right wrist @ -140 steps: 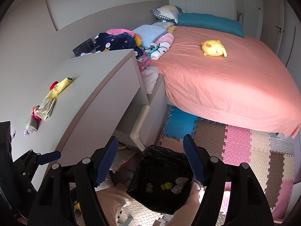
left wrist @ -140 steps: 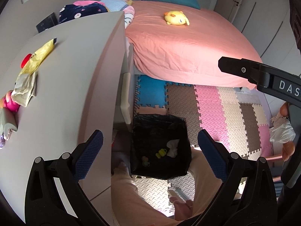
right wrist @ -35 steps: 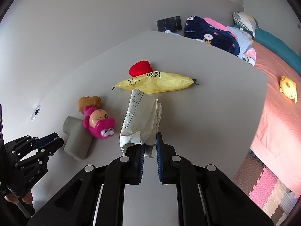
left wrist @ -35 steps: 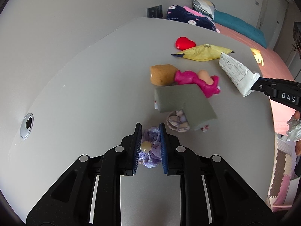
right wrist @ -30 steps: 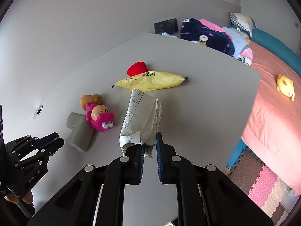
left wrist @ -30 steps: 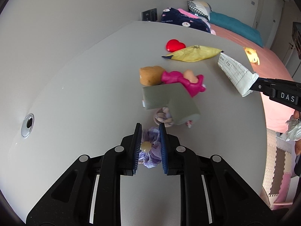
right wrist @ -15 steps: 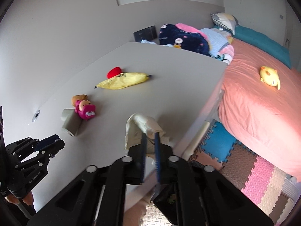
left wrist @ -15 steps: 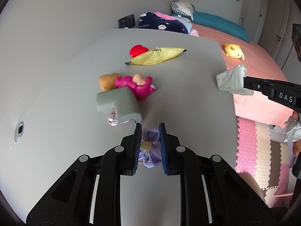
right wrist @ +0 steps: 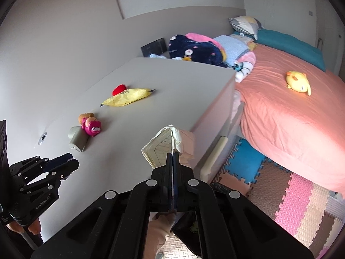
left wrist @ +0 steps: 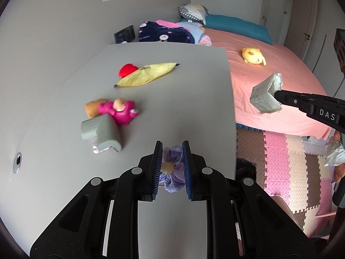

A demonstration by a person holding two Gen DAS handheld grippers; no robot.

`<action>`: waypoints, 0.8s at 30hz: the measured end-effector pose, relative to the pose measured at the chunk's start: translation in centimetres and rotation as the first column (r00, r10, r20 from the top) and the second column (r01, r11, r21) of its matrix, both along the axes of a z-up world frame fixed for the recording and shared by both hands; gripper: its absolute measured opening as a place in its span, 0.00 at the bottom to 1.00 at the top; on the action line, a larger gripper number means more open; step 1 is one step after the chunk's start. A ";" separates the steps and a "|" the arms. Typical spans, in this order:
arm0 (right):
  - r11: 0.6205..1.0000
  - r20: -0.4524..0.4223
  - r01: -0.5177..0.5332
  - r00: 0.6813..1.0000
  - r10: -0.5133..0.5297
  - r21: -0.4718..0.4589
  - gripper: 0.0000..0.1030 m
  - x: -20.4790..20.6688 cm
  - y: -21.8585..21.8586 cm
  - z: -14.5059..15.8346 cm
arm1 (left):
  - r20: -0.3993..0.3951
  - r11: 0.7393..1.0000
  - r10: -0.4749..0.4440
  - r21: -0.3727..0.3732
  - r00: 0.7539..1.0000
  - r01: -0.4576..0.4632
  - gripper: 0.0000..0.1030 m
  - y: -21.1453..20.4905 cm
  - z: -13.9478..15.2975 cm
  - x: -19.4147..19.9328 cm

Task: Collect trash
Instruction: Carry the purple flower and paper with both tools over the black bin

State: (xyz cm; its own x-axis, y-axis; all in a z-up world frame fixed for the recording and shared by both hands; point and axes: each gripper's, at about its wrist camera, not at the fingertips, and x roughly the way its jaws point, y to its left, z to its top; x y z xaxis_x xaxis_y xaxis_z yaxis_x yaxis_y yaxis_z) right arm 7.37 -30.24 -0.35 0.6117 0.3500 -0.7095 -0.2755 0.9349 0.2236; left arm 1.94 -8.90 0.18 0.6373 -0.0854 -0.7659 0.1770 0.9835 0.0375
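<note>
Crumpled paper (right wrist: 167, 149), clamped in the right claw (right wrist: 173, 161), has left the desk (left wrist: 194, 90) and now hangs past its right edge; left claw (left wrist: 171, 166) grips a purple wrapper (left wrist: 172, 169) (bin-bound, probably).

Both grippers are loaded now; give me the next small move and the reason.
Probably carry the right gripper on over the bin and let go: it is shut on the paper, already past the desk edge, with the bin just below.
</note>
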 end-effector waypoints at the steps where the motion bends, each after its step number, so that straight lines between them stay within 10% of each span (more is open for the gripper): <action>1: 1.000 0.002 0.010 1.000 -0.010 0.002 0.01 -0.2 -0.6 0.0 | 0.002 1.000 -0.013 -0.001 1.000 0.013 0.18 -0.6 0.1 0.0; 24: 0.981 -0.004 0.192 0.981 -0.192 -0.011 0.01 -4.1 -10.3 -0.4 | -0.021 0.959 -0.281 -0.039 0.959 0.280 0.18 -12.6 -1.1 -0.9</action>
State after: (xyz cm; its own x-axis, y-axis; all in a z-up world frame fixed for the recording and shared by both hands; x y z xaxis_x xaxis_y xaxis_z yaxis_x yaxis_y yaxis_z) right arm 3.26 -40.54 -0.75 0.6630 0.2192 -0.7158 -0.0899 0.9726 0.2146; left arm 1.02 -21.46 -0.90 0.5636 -0.2850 -0.7753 0.4467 0.8947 -0.0042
